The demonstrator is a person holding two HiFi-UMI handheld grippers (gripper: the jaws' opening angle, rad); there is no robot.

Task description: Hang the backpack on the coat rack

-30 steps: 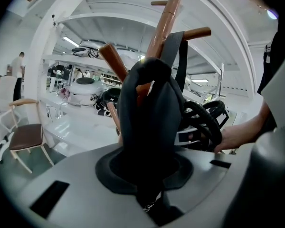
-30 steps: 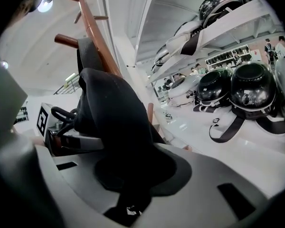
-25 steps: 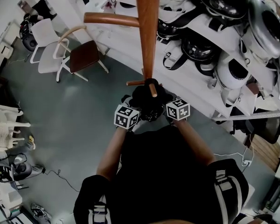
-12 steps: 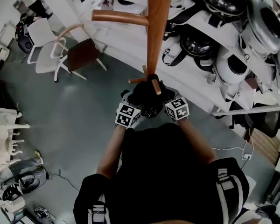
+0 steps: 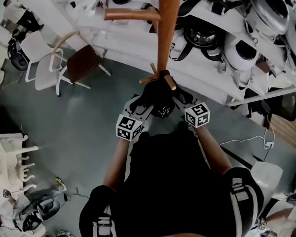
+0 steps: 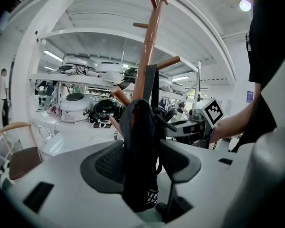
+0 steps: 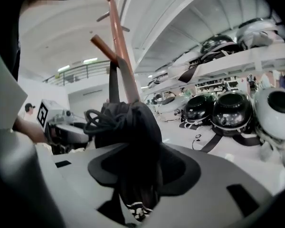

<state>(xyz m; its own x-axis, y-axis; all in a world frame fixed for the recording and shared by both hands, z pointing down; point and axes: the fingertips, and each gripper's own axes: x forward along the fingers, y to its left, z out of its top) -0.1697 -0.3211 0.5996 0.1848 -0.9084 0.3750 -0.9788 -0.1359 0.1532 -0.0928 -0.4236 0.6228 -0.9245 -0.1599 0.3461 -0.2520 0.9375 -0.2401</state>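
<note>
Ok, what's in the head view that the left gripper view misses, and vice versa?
Head view only: the marker cube on the left gripper, a white floor cable. Left gripper view only: its jaws, which have just been opening, wide apart with the backpack between. Both: coat rack, hanging backpack, helmet shelves, brown-seated chair.

Both forearms are extended; jaws of left tool and right tool have just been opened, the backpack loose between them.
</note>
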